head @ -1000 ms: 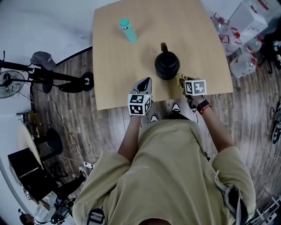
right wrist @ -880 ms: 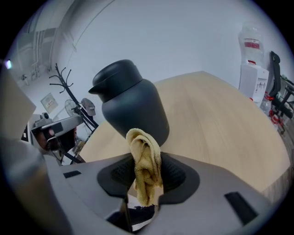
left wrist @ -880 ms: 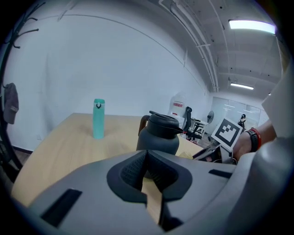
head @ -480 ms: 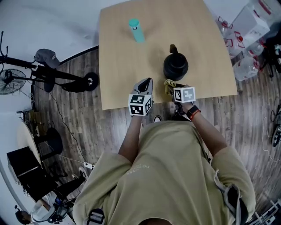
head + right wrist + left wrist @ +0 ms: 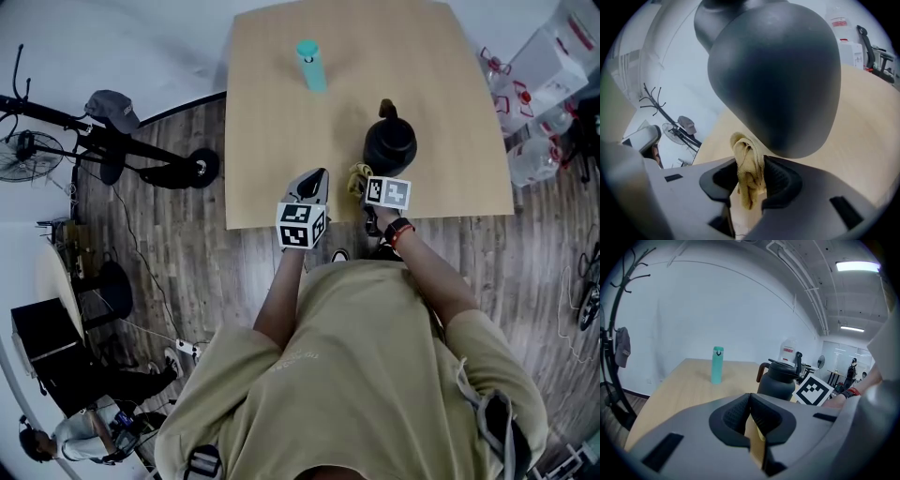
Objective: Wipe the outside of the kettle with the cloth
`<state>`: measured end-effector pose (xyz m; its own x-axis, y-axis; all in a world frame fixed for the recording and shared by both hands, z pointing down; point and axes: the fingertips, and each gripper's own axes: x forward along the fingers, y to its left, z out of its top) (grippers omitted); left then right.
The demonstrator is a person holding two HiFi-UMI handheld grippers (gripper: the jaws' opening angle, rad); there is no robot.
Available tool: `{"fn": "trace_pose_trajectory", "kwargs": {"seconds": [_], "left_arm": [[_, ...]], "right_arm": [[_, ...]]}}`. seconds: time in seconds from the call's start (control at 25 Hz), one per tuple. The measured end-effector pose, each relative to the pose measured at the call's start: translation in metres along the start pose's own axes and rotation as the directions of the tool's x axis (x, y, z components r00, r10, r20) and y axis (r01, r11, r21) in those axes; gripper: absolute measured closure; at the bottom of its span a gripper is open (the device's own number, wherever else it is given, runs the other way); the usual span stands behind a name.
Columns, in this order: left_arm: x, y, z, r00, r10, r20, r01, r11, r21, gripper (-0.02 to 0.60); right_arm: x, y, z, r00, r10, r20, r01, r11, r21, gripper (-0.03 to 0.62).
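A black kettle [image 5: 390,142] with a brown handle stands near the front right of the wooden table [image 5: 272,112]. In the right gripper view its dark rounded body [image 5: 778,70] fills the frame just ahead of the jaws. My right gripper [image 5: 365,183] is shut on a bunched yellow cloth [image 5: 747,173], which sits against the kettle's near side; in the head view the cloth [image 5: 356,175] shows at the kettle's lower left. My left gripper [image 5: 313,178] hovers over the table's front edge, left of the kettle [image 5: 782,378], its jaws [image 5: 751,401] shut on nothing.
A teal bottle [image 5: 311,64] stands upright at the back of the table, also seen in the left gripper view [image 5: 717,364]. Water jugs and boxes [image 5: 539,84] crowd the floor to the right. A scooter [image 5: 122,155] and fan lie to the left.
My right gripper has carried the cloth leftward along the kettle's near side, from its right to in front of it. The left gripper has held its place.
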<state>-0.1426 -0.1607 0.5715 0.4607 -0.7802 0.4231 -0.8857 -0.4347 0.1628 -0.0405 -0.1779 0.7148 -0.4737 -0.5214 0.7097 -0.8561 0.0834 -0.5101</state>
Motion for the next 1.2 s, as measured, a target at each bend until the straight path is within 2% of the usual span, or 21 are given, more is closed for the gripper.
{"fn": "trace_pose_trajectory", "kwargs": {"seconds": [0.2,0.56,1.2], "left_arm": [[-0.001,0.004,-0.001,1.000,0.010,-0.002,-0.010,1.000,-0.006,0.557],[0.000,-0.005,-0.002,1.000,0.001,-0.009,-0.001,1.000,-0.005,0.557],[0.014,-0.030,-0.008,0.999,-0.028,-0.017,0.028,1.000,-0.004,0.557]], "right_arm": [[0.006,-0.007,0.005,0.999,-0.042,0.013,0.041,0.998,0.054,0.448],[0.004,-0.011,0.005,0.998,-0.066,-0.005,0.066,0.997,0.033,0.448],[-0.021,-0.038,-0.007,0.998,-0.045,-0.054,0.046,0.999,0.022,0.448]]}}
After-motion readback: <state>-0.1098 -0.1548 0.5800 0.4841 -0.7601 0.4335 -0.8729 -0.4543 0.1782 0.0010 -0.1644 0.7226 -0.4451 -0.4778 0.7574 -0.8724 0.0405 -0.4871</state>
